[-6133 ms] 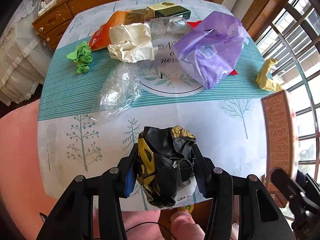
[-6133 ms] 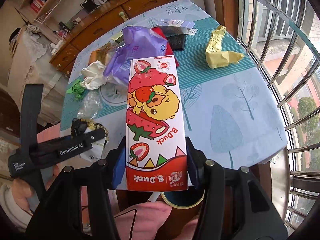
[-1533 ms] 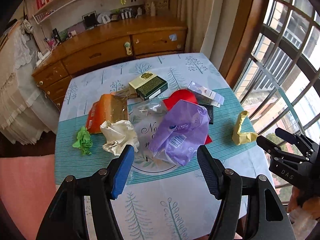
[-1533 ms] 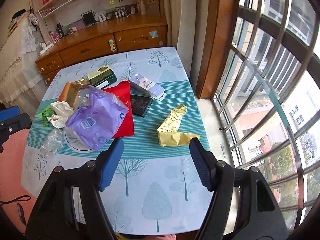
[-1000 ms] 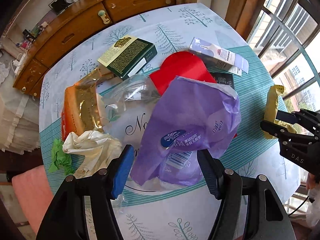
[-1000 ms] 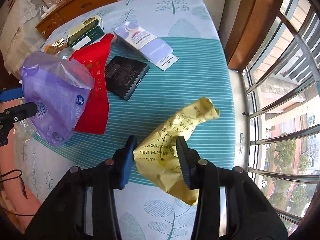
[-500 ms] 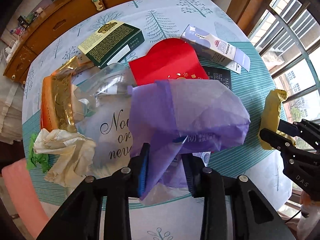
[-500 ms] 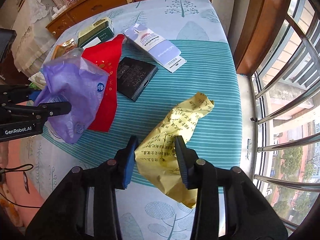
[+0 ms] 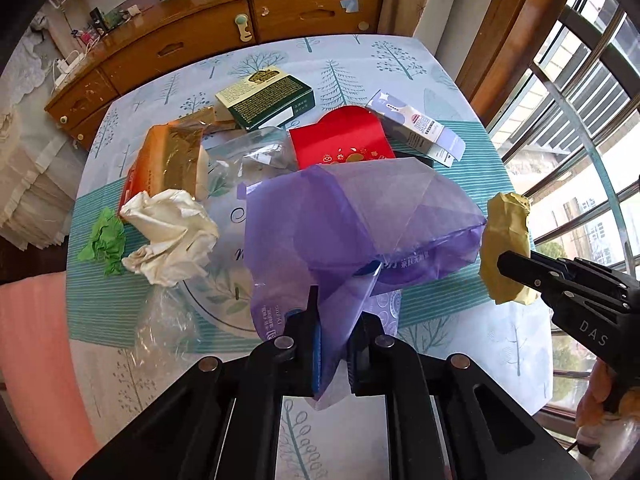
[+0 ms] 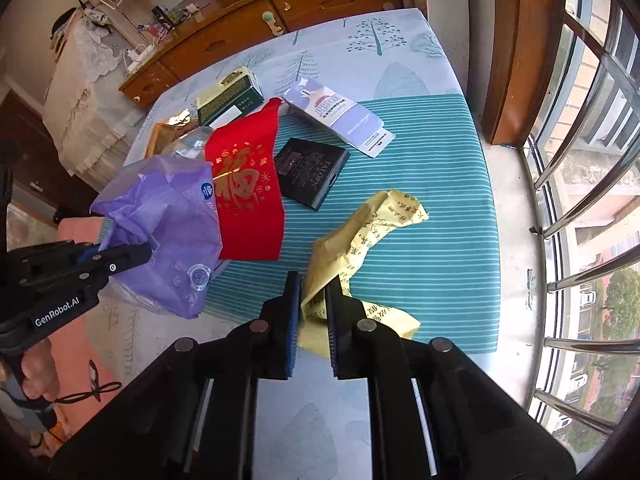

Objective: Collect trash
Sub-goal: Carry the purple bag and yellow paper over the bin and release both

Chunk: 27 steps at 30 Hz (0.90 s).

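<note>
Purple plastic bag [image 9: 360,224] covers most of the black box [image 10: 312,172] and the near end of the red envelope [image 9: 340,140] in the left wrist view. The bag's pinched corner is hidden between the left hand-held gripper [image 9: 334,320] pads; print on it too blurred to read. Yellow paper [image 10: 360,248] partly hidden by the right hand-held gripper [image 10: 312,300], lower fold behind a finger. Clear plastic [image 9: 256,152] beyond the bag, outline hard to tell. Person's hand [image 10: 32,372] cut off at the left edge. Bench [image 9: 512,344] near edge hidden under the gripper bodies. Items on the wooden dresser [image 9: 280,16] too small to tell.
</note>
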Tool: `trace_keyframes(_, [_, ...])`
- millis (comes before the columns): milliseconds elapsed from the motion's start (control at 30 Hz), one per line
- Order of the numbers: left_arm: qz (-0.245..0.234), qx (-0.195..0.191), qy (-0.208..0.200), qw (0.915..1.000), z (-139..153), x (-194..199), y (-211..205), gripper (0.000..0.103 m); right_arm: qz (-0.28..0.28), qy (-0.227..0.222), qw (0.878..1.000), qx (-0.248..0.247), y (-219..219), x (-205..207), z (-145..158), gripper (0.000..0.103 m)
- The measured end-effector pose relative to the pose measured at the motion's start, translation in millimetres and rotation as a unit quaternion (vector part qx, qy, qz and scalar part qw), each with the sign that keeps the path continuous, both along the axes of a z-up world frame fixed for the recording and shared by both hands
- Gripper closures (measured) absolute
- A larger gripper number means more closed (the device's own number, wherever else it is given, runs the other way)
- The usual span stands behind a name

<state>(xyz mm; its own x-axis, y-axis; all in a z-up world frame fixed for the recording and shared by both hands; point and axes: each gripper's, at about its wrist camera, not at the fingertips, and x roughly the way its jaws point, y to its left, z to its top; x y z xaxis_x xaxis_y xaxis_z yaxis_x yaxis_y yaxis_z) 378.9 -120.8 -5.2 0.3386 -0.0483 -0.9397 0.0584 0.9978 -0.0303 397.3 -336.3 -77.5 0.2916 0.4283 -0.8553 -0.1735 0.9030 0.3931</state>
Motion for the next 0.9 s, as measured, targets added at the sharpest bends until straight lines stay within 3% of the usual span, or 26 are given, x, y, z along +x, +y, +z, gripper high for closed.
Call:
trace_keyframes(267, [0.003, -0.018, -0.033, 0.9993, 45, -92, 12, 0.094, 0.003, -0.039, 0.999, 0.031, 15, -60, 52, 0.094])
trace_keyframes(567, [-0.028, -0.024, -0.063, 0.9973, 73, -236, 53, 0.094, 0.001, -0.051, 0.997, 0.051, 60, -177, 87, 0.094])
trace_keyframes(700, [-0.037, -0.023, -0.067, 0.9968, 64, -301, 76, 0.094, 0.021, -0.045, 0.998, 0.043, 92, -239, 82, 0.094])
trace_keyframes(900, [-0.027, -0.030, -0.026, 0.9989, 15, -373, 102, 0.094, 0.036, 0.001, 0.999, 0.032, 127, -313, 44, 0.094])
